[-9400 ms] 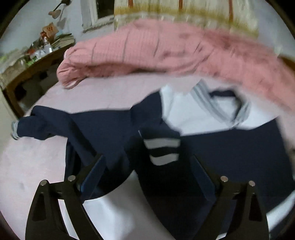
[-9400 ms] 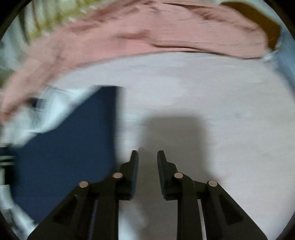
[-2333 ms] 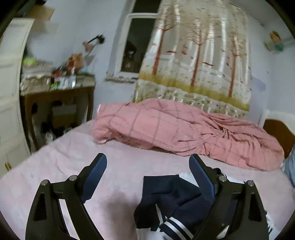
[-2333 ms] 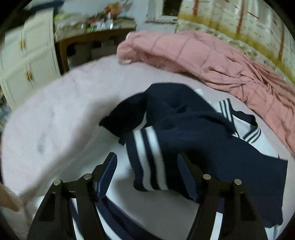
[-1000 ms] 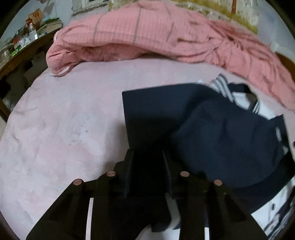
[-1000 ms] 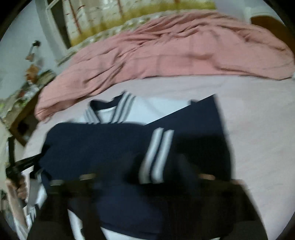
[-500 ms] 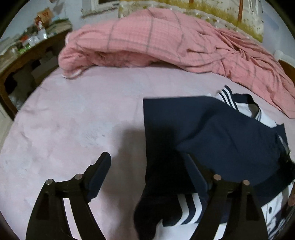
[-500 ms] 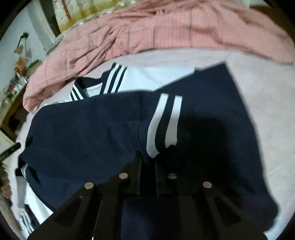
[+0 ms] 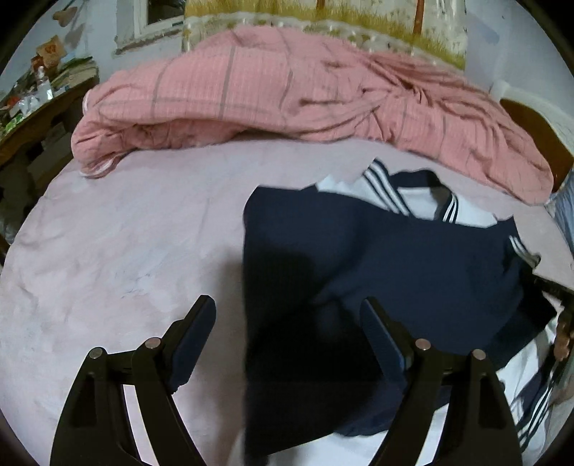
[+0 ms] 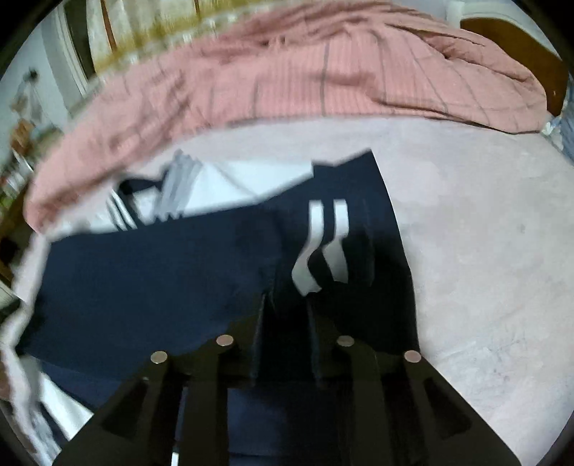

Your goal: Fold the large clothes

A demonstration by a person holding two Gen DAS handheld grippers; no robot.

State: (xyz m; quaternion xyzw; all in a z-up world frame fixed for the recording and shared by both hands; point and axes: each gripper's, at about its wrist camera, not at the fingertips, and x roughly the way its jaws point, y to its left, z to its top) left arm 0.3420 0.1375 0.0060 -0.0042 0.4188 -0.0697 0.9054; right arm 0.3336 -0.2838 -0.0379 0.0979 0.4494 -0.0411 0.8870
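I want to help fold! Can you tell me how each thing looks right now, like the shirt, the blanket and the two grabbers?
Navy and white sailor top: lying on the bed, sleeves folded in over the body, not fully folded.
Striped cuff: resting on top of the navy cloth.
Pink checked blanket: bunched in a heap behind the top.
Left gripper: open, holding nothing.
Right gripper: jaws just opening, narrow gap, navy cloth between them.

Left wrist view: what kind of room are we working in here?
Most likely a bedroom. The garment lies on a bed, a rumpled pink quilt is bunched at its far side, and a curtain hangs beside a window.
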